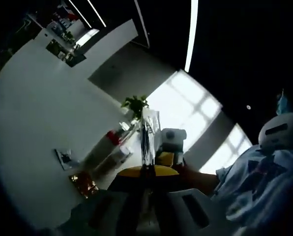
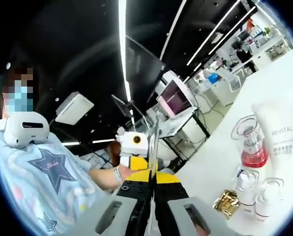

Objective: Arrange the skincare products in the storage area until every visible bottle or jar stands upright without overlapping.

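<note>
1. In the right gripper view a white tube point(image 2: 280, 129) printed REVITALIFT lies on the white table point(image 2: 220, 162) at the right edge, its long axis running up and to the left in the picture; whether it stands or lies in the room cannot be told, since the view is rolled.
2. Just beside the tube, a clear bottle with red liquid point(image 2: 249, 142) has its long axis nearly parallel to the tube, its wide clear end toward the top of the picture.
3. Below it sit two small clear-capped bottles point(image 2: 257, 194), side by side, and a crinkled gold packet point(image 2: 226, 200) to their left.
4. The right gripper point(image 2: 151, 147) has its jaws pressed together edge to edge with nothing between them.
5. In the left gripper view the left gripper point(image 1: 145, 147) likewise shows its jaws closed flat against each other, empty.
6. That view shows the products from the other side: the red-liquid bottle point(image 1: 112, 140) and a pale bottle point(image 1: 118, 156) lie along a diagonal, with the gold packet point(image 1: 83, 183) and a small flat card point(image 1: 65, 158) apart from them on the table point(image 1: 33, 128).
7. The left gripper view also shows a green plant point(image 1: 134, 104) and bright windows point(image 1: 190, 98).
8. The right gripper view shows a monitor point(image 2: 175, 97) and a person in a star-printed shirt point(image 2: 53, 172).
</note>
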Available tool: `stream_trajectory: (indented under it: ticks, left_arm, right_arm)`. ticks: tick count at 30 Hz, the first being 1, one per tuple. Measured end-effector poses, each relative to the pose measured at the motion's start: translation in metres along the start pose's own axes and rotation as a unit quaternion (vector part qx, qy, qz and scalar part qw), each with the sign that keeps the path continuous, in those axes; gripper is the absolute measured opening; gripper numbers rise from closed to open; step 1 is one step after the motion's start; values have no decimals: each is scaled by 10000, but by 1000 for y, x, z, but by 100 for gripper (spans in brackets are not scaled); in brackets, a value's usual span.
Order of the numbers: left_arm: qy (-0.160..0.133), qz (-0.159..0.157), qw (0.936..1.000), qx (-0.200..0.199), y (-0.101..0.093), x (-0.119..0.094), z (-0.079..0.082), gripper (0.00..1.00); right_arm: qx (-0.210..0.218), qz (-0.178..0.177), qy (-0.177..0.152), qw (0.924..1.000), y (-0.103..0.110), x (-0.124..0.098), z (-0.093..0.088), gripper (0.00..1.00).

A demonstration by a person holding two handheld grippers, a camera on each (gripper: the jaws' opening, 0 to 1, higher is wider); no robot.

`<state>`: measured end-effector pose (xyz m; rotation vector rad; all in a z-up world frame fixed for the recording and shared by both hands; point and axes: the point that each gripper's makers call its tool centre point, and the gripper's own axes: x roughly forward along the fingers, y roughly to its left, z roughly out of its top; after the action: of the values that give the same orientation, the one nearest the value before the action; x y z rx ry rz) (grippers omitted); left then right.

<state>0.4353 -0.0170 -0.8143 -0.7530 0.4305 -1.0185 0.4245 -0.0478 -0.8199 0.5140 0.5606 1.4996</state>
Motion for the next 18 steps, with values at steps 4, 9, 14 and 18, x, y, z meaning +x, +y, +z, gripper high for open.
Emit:
stream_trajectory:
  ticks: [4, 9, 14, 18]
  left_arm:
    - [-337, -51, 9994, 0, -3, 4, 13, 0]
    - [-66, -68, 9999, -137, -2, 3, 7, 0]
    - [228, -254, 9991, -260, -7, 4, 0, 0]
    - [675, -301, 9973, -2, -12, 11, -18, 0]
  right_arm:
    - [-167, 45, 383, 9991, 4, 6, -15, 0]
    - [11, 93, 433, 9990, 2, 4, -16, 0]
    - [-142, 131, -21, 9998, 4, 5, -3, 7]
    - [261, 272, -435, 9983, 3, -1, 12, 5]
